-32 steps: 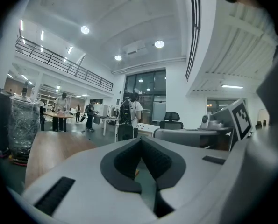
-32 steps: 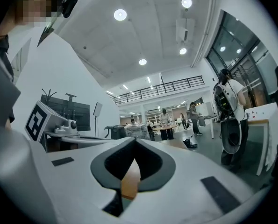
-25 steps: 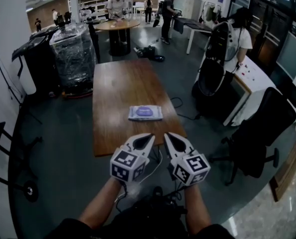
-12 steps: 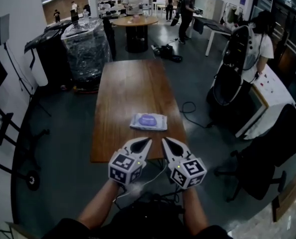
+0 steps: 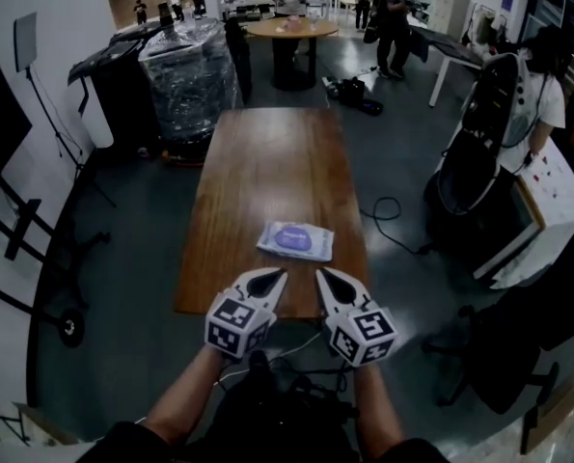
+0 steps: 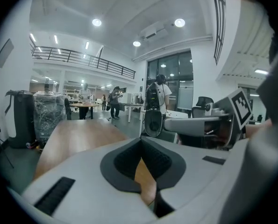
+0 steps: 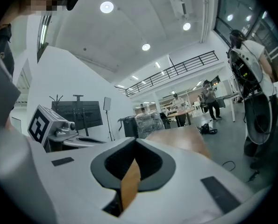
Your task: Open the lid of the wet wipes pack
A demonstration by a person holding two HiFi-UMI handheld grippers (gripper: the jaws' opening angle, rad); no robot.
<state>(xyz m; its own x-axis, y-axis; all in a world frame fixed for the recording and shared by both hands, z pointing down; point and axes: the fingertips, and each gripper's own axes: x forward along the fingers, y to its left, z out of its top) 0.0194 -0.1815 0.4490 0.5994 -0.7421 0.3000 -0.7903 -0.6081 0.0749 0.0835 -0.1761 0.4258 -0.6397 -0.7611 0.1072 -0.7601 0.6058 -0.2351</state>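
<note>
Pack (image 5: 295, 240) lies flat on the table (image 5: 267, 162), close to the table's near end and a bit toward its right edge. The purple lid (image 5: 293, 238) faces up and looks closed, so the flap can be reached from above. Both grippers sit side by side just off the table's near edge, noses aimed across the table at the pack and short of it, touching nothing on the table. This reads as approach, with the opening step not begun. Left gripper (image 5: 277, 277): fingers pressed together at the tips, nothing between them; only the table's wood shows through the slit behind the pads in its own view. Right gripper (image 5: 322, 275): same, fingers closed tip to tip and empty (its own view shows the same slit of wood). The pack itself doesn't show in either gripper view, as the gripper bodies cover the table's near end. Judgement: one gripper likely has to pin the pack to the table while the other works the lid's edge. The closed tips could serve as a wedge, otherwise the fingers need to part first.
</note>
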